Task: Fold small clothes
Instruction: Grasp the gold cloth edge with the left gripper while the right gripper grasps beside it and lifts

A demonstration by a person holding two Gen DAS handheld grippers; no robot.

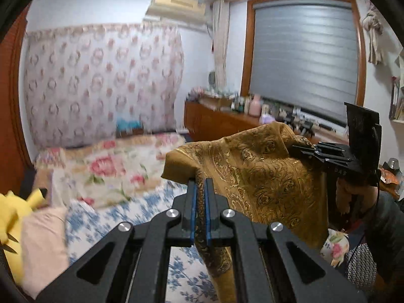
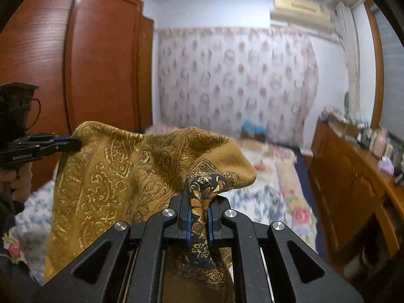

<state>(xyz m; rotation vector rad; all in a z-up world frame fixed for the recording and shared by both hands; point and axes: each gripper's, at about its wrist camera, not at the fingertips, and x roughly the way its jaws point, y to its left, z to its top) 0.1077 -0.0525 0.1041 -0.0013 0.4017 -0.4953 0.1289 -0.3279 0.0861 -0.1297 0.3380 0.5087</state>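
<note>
mustard cloth [image 1: 255,176] with a gold paisley print is being held up in the air above the bed [image 1: 121,212], well clear of the floral bedding, and is being spread between the two tongs. one top corner is being pinched by the left gripper [image 1: 200,202], whose blue pads are being pressed tight onto a twisted strip of the hem; the other corner is being clamped in the same way by the right gripper [image 2: 198,217], where a dark patterned border is being squeezed between the jaws. in the left wrist view the right gripper is being seen from the side at the far edge of the fabric, and a hand [image 1: 351,192] is being glimpsed beneath it.

the step in hand is being judged as the lift and spread — the piece is being raised by its two corners so that it can hang flat. the top edge is sagging between the grips and a loose flap is drooping forward, so the fabric is not yet being drawn taut. the next move is being judged to call for the two corners to be pulled apart evenly and the cloth to be lowered flat onto the bedding — without either pinch being loosened — before any fold is being made.
</note>
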